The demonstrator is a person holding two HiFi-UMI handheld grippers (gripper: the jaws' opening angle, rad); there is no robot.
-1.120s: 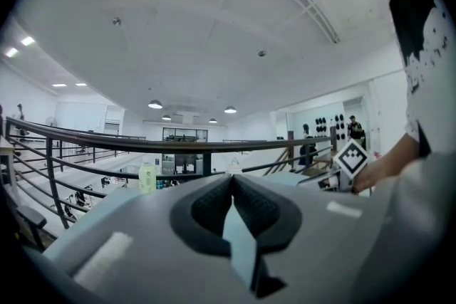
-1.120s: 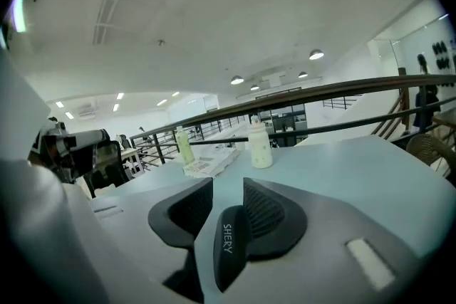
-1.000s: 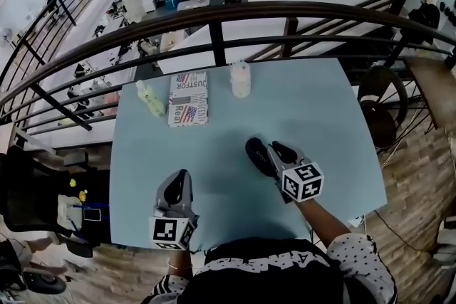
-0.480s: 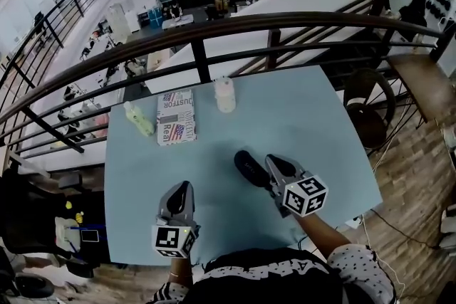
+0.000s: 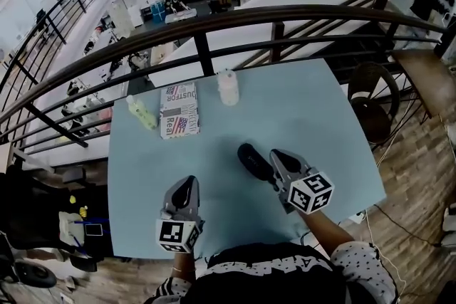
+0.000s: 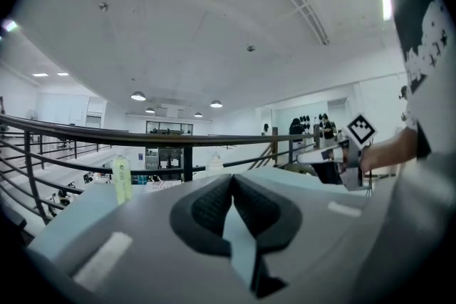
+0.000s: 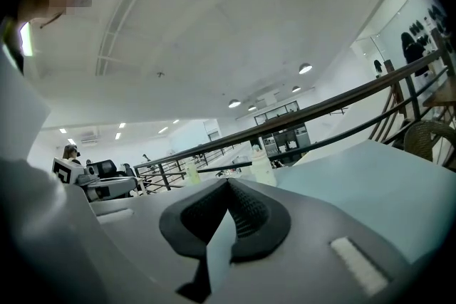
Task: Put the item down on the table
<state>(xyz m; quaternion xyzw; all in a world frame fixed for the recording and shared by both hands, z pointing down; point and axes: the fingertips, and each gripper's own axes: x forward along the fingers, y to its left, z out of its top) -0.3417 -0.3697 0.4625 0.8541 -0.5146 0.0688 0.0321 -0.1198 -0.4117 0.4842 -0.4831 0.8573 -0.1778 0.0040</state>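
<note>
A black oval item (image 5: pixel 253 161) lies on the light blue table (image 5: pixel 320 110), near its front. My right gripper (image 5: pixel 278 155) is just to the right of it and apart from it. In the right gripper view that gripper (image 7: pixel 228 190) has its pads pressed together with nothing between them, and the item is out of sight. My left gripper (image 5: pixel 187 186) hovers over the table's front left part. Its jaws (image 6: pixel 233 185) also meet, with nothing held.
At the far side of the table stand a pale green bottle (image 5: pixel 141 112), a flag-printed packet (image 5: pixel 179 110) and a white bottle (image 5: pixel 228 87). A dark railing (image 5: pixel 214 18) runs just behind them. A round chair (image 5: pixel 370 103) stands off the table's right edge.
The right gripper has drawn a little away from the black item, which stays on the table. The left gripper has shifted only slightly.
</note>
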